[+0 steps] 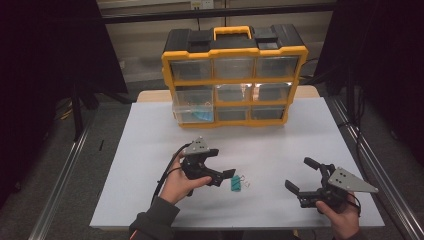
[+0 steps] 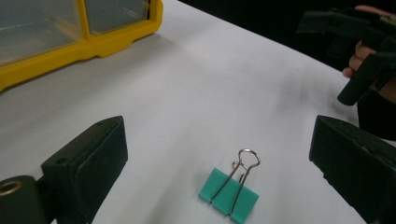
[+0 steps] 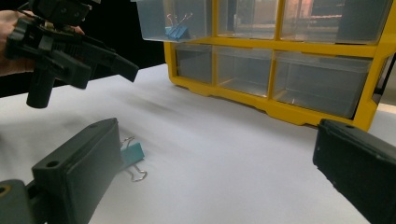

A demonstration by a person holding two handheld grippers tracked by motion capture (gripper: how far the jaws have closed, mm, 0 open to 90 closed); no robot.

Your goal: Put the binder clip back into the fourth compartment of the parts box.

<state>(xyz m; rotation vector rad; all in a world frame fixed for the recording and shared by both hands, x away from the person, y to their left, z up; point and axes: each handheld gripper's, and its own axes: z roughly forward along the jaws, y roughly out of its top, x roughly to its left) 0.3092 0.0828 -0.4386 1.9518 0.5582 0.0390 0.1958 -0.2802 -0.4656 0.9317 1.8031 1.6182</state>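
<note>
Binder clip (image 2: 229, 195) lies unobstructed between the gaping left tool (image 2: 219, 163), yellow drawer cabinet (image 1: 234, 75) well behind.

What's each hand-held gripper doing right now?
Left hand-held gripper: open, empty, beside the green binder clip.
Right hand-held gripper: open, holding nothing.

The high view looks forward and down from above the person's side, taking in the whole white worktop (image 1: 150, 145) with the yellow drawer cabinet (image 1: 233, 75) at its far edge. The left gripper view sits low and close to the worktop, looking along its own jaws at the green binder clip (image 2: 229, 190) lying between them. The right gripper view, equally low, faces the cabinet front and shares that clip, the cabinet and the worktop with the other two.
</note>
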